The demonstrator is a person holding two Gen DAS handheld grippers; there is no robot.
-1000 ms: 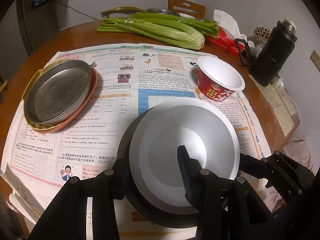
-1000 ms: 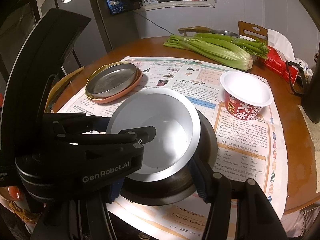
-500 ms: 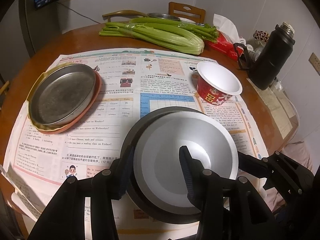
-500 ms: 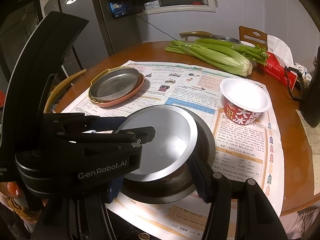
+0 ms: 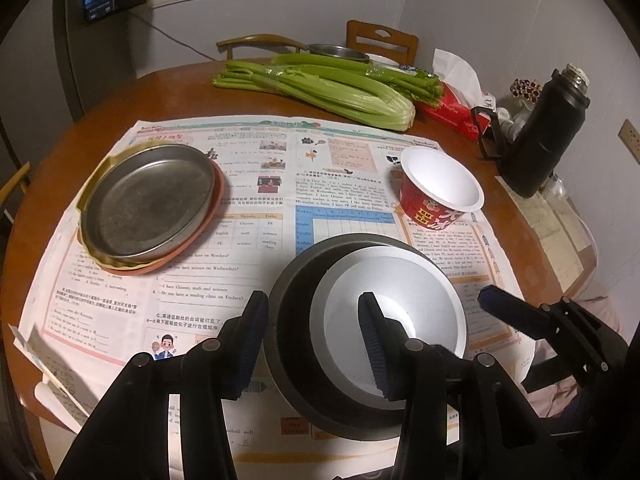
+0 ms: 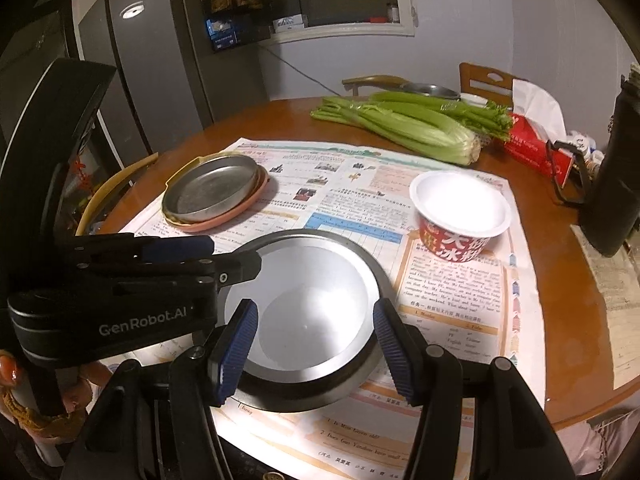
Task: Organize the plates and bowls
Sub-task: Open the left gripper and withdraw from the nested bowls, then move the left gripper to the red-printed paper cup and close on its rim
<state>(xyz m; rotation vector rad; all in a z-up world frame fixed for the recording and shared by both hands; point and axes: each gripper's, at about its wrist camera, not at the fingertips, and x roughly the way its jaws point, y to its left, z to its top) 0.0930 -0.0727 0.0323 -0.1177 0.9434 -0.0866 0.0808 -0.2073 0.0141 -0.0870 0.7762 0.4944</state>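
Newspapered table: "GenRobot.AI" left gripper loose astride nested bowls, right gripper parted, empty.

"GenRobot.AI" on left hand-held gripper

A silver bowl nested in a dark grey bowl on colourfully printed newspaper. Beyond the bowls stood a red, white-lined cup; left of them, a dull grey plate topped a salmon one.
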